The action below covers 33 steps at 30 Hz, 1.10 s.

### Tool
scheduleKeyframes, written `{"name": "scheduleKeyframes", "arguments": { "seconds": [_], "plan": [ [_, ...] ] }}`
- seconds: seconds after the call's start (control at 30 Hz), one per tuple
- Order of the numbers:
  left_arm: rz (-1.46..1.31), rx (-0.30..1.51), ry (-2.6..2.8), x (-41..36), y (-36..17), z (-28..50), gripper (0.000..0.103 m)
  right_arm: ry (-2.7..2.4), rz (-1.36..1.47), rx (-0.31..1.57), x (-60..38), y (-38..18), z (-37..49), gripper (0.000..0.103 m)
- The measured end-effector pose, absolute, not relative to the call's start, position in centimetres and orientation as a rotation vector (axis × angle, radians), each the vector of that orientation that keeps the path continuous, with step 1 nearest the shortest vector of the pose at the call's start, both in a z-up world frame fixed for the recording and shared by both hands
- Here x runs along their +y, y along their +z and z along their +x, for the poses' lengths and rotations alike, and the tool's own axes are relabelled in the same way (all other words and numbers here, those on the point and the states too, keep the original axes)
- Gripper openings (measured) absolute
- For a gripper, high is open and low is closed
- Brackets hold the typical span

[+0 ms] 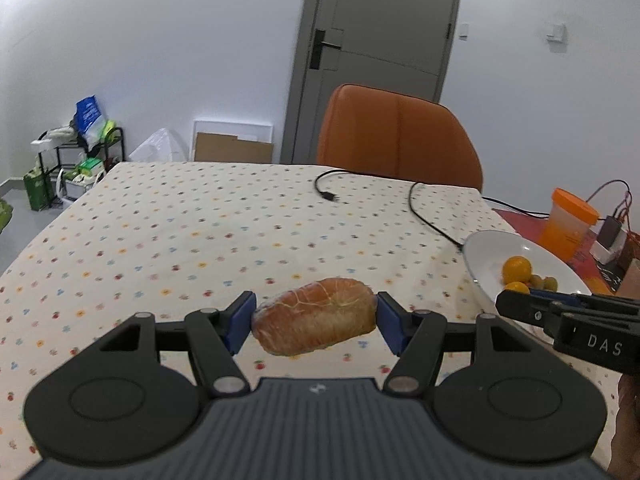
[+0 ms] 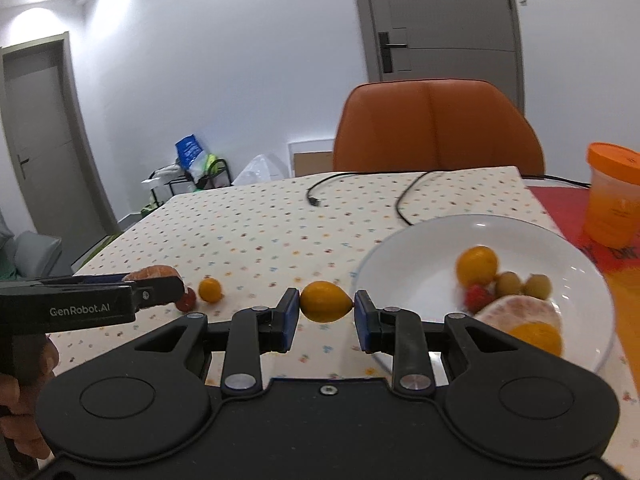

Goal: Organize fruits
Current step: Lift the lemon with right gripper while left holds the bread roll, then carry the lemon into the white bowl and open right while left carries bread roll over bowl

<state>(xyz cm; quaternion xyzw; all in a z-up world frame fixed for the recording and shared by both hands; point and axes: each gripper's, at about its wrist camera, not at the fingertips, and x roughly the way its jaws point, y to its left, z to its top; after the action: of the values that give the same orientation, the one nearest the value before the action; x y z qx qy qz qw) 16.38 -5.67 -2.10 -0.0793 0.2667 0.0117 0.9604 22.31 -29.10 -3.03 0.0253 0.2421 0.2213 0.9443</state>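
My left gripper (image 1: 316,322) is shut on a peeled citrus segment (image 1: 316,326), held just above the dotted tablecloth (image 1: 200,232). The right wrist view shows that gripper (image 2: 176,286) from the side at the left, the segment (image 2: 154,271) in its tips. Between the pads of my right gripper (image 2: 326,308) sits a small orange kumquat (image 2: 326,302), left of the white plate (image 2: 420,248). The plate holds a kumquat (image 2: 478,266), green grapes (image 2: 510,283), a red berry (image 2: 478,296) and another citrus segment (image 2: 520,312). On the cloth lie a kumquat (image 2: 210,289) and a red fruit (image 2: 188,300).
An orange chair (image 2: 436,128) stands at the table's far side. A black cable (image 2: 400,200) runs over the cloth behind the plate. An orange-lidded cup (image 2: 612,196) stands on a red mat (image 2: 560,204) to the right. A cluttered shelf (image 1: 80,152) sits by the wall.
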Motion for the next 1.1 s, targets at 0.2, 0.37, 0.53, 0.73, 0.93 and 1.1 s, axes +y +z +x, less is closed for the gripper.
{"name": "scheduleKeyframes", "arguments": {
  "seconds": [0.2,0.37,0.53,0.73,0.93,1.1],
  "plan": [
    [-0.133,0.539,-0.009,-7.7,-1.8,16.5,0.063,0.410,0.067,0.500,-31.2,-3.6,22.1,0.040],
    [-0.110,0.536,-0.034,-9.3,-1.5,16.8,0.063,0.386,0.087,0.473,-32.9,-3.6,21.2,0.049],
    [-0.083,0.529,-0.066,-11.0,-1.2,17.1,0.063,0.358,0.121,0.473,-34.7,-4.0,20.7,0.050],
    [-0.052,0.524,-0.104,-13.3,-1.0,17.6,0.063,0.330,0.155,0.460,-36.9,-4.1,20.1,0.051],
    [-0.024,0.526,-0.141,-15.6,-1.0,18.3,0.063,0.297,0.189,0.444,-39.0,-4.2,19.4,0.051],
    [0.000,0.529,-0.168,-17.3,-1.2,18.9,0.063,0.277,0.213,0.437,-40.4,-4.4,19.1,0.052]
  ]
}}
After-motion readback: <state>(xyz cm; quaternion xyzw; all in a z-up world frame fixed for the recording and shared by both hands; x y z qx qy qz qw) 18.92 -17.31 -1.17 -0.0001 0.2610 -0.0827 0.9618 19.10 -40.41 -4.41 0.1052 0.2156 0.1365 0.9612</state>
